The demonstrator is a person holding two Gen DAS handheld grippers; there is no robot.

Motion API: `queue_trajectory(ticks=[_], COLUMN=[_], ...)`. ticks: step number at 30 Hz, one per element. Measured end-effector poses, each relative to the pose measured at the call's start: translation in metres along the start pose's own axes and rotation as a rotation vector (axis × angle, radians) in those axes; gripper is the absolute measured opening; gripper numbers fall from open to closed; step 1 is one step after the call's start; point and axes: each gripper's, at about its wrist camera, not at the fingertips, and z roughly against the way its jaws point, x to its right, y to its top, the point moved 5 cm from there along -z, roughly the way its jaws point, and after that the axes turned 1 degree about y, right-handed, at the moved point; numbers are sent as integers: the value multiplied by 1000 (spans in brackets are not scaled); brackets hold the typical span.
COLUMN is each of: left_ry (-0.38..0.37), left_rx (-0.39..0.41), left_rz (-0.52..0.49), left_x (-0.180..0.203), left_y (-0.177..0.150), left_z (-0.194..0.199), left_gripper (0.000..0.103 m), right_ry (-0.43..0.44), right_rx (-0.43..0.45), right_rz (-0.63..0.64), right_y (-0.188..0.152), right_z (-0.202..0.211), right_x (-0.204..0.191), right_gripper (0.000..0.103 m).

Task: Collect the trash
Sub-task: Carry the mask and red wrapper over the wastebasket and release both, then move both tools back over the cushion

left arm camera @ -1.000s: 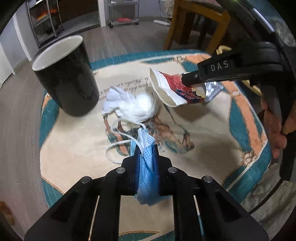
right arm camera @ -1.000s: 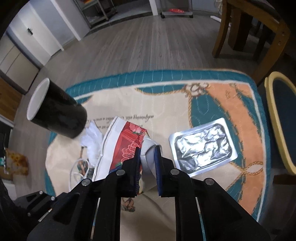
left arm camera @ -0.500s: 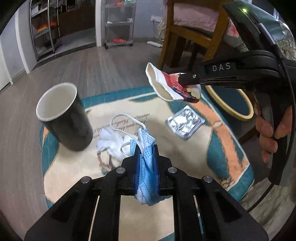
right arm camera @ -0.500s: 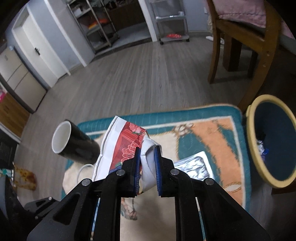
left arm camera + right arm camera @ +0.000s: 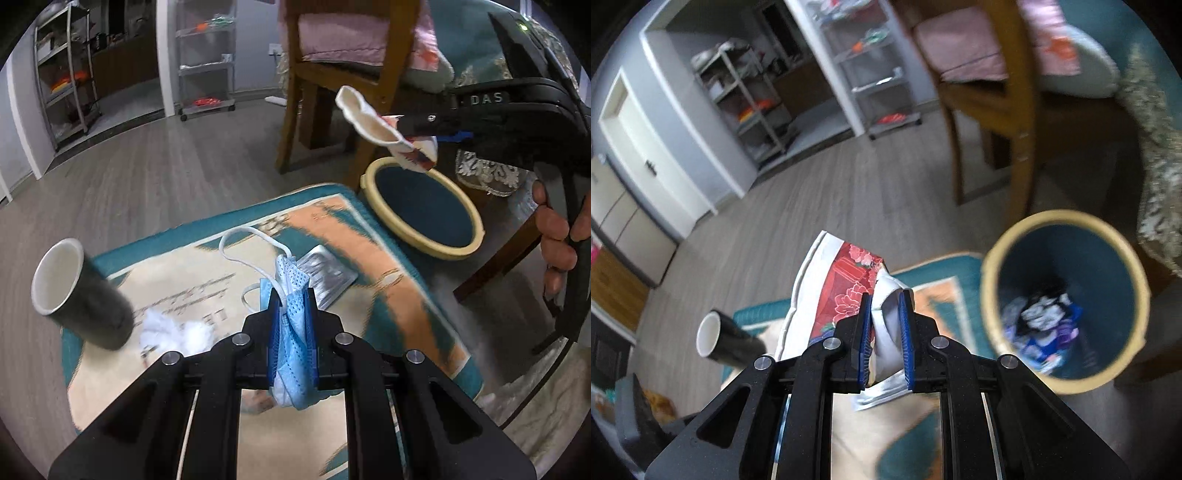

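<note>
My left gripper (image 5: 291,295) is shut on a crumpled blue face mask (image 5: 293,354), whose white ear loop (image 5: 243,240) dangles above the rug. My right gripper (image 5: 885,299) is shut on a crushed paper cup (image 5: 846,291) printed with red flowers; in the left wrist view that cup (image 5: 373,125) hangs in the air just over the near rim of the bin (image 5: 421,214). The bin (image 5: 1063,314), teal inside with a cream rim, stands to the right of the rug and holds some wrappers. A white tissue wad (image 5: 177,330) and a silver foil pack (image 5: 327,275) lie on the rug.
A black cup with a white inside (image 5: 79,295) stands on the rug's left part (image 5: 727,339). A wooden chair (image 5: 332,85) with a pink cushion stands behind the bin. Metal shelving (image 5: 207,55) lines the far wall. A person's hand (image 5: 557,236) grips the right tool's handle.
Both grippers have risen off the rug and swung right toward the bin, each still gripping its item. The paper cup has gone from above the rug to above the bin's rim.
</note>
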Motion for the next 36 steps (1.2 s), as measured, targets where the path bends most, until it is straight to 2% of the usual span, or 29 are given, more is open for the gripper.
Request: queue_trajectory(ticks=[8, 13, 15, 19, 23, 27, 28, 29, 30, 32, 36], left_ry=[-64, -141, -161, -184, -189, -177, -181, -182, -172, -156, -158], left_rx=[33, 47, 38, 24, 16, 14, 17, 18, 22, 50, 67], left_rz=[-60, -115, -143, -218, -242, -233, -229, -226, -223, -213, -177], left_x=[64, 116, 134, 168, 186, 189, 189, 188, 187, 185, 178], left_y=[36, 59, 63, 76, 98, 122, 126, 131, 134, 139, 140], left_z=[-13, -24, -31, -51, -76, -98, -100, -101, -101, -96, -88], left_gripper=[12, 12, 12, 12, 12, 13, 17, 29, 48, 64, 76], right_ry=[-67, -145, -181, -192, -200, -196, -201, -204, -202, -195, -186], right_rx=[116, 154, 151, 87, 26, 21, 26, 29, 33, 28, 31], right_rz=[-51, -40, -39, -100, -152, -209, -212, -215, -221, -226, -215], right_y=[28, 42, 44, 37, 29, 28, 29, 30, 30, 30, 32], right_z=[54, 78, 81, 64, 42, 32, 31, 31, 31, 29, 28], right_x=[77, 128, 147, 181, 198, 208, 209, 210, 210, 211, 206], right_gripper=[16, 16, 16, 16, 16, 16, 17, 22, 26, 50, 62])
